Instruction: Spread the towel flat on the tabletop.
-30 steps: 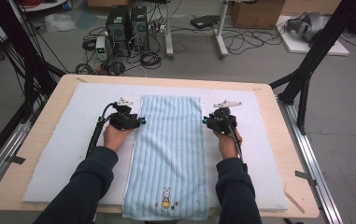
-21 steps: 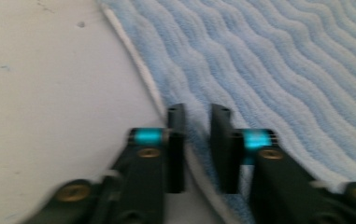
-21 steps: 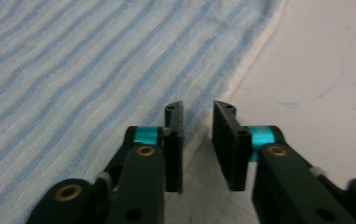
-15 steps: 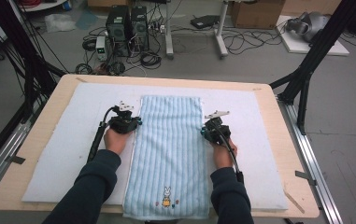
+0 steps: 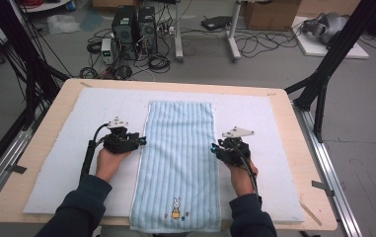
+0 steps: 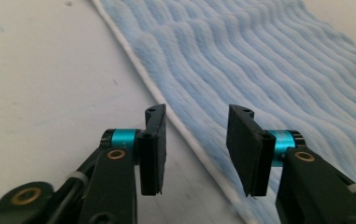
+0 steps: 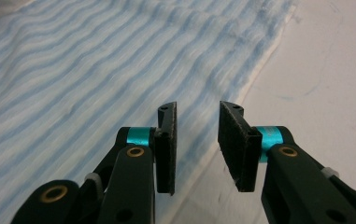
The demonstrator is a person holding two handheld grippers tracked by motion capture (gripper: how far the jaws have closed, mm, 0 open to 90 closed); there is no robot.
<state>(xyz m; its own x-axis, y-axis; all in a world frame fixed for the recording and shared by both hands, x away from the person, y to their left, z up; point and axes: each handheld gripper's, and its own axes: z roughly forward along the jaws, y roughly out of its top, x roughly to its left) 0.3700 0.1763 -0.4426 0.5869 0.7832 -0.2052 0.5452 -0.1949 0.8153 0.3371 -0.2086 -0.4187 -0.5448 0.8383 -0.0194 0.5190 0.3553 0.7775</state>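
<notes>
A light blue striped towel with a small rabbit picture near its front end lies flat on a white mat. My left gripper rests at the towel's left edge, about midway along it. In the left gripper view, the left gripper has just been opening and the towel's white hem runs under the gap, unpinched. My right gripper is at the towel's right edge. In the right gripper view, the right gripper has also just been opening over the towel's hem, with nothing gripped.
The mat covers most of a wooden table. Black frame legs stand at the table's right and left. Computers and cables sit on the floor beyond the far edge.
Both hands slid along the towel's side edges toward the person. The towel lies as before.
</notes>
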